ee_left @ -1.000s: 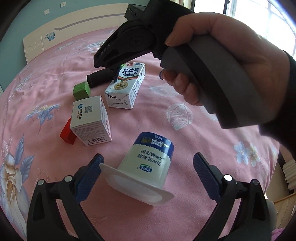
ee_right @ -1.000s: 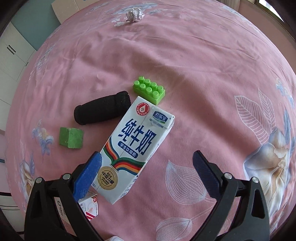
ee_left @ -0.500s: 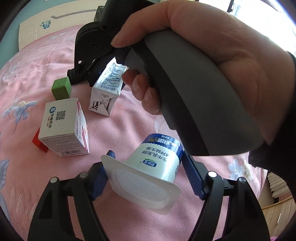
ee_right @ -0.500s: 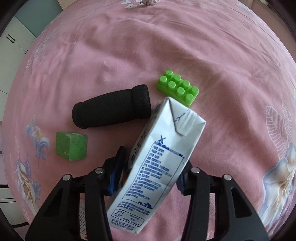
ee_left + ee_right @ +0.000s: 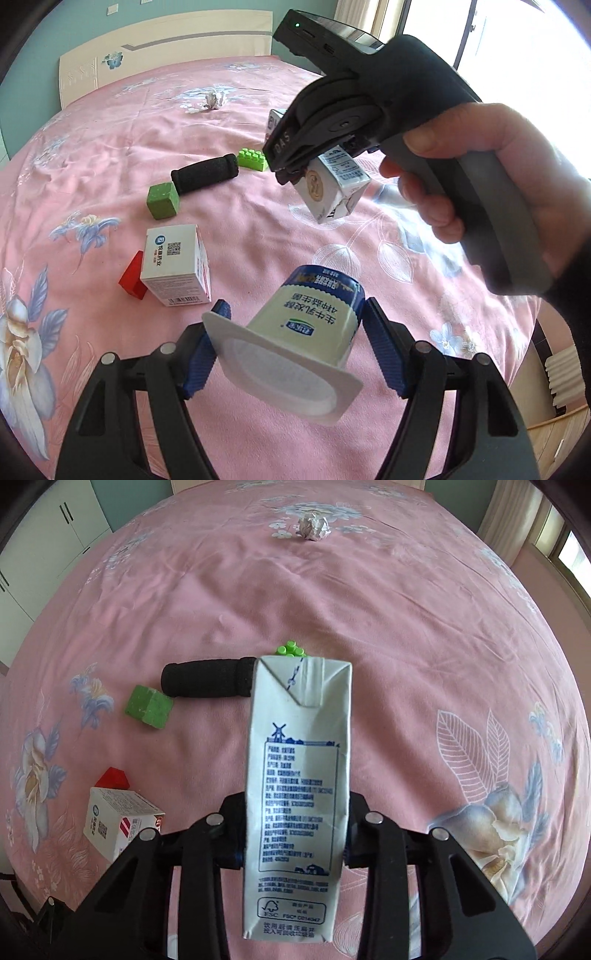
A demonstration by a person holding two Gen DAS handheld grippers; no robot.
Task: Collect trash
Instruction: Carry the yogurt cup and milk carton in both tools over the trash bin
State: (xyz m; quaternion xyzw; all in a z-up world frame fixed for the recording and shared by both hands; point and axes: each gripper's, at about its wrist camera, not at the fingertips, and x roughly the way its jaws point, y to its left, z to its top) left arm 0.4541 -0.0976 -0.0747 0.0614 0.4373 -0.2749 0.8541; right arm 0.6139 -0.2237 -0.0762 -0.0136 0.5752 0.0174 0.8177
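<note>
My left gripper (image 5: pixel 295 343) is shut on a white and blue yogurt cup (image 5: pixel 295 339) and holds it above the pink bed, lid end toward the camera. My right gripper (image 5: pixel 295 845) is shut on a white milk carton (image 5: pixel 297 786) and holds it lifted off the bed; the carton also shows in the left wrist view (image 5: pixel 332 188), under the right gripper's black body. A white medicine box (image 5: pixel 175 264) lies on the bed, also in the right wrist view (image 5: pixel 116 821). A crumpled paper ball (image 5: pixel 313 525) lies far back on the bed.
On the pink floral bedspread (image 5: pixel 406 627) lie a black foam cylinder (image 5: pixel 207 681), a green cube (image 5: pixel 147 707), a green toy brick (image 5: pixel 253 159) and a red block (image 5: pixel 132 277). A headboard (image 5: pixel 166 51) is at the back, a window at the right.
Both grippers closed from open, the left on the yogurt cup and the right on the milk carton. Both have lifted their items off the bed.
</note>
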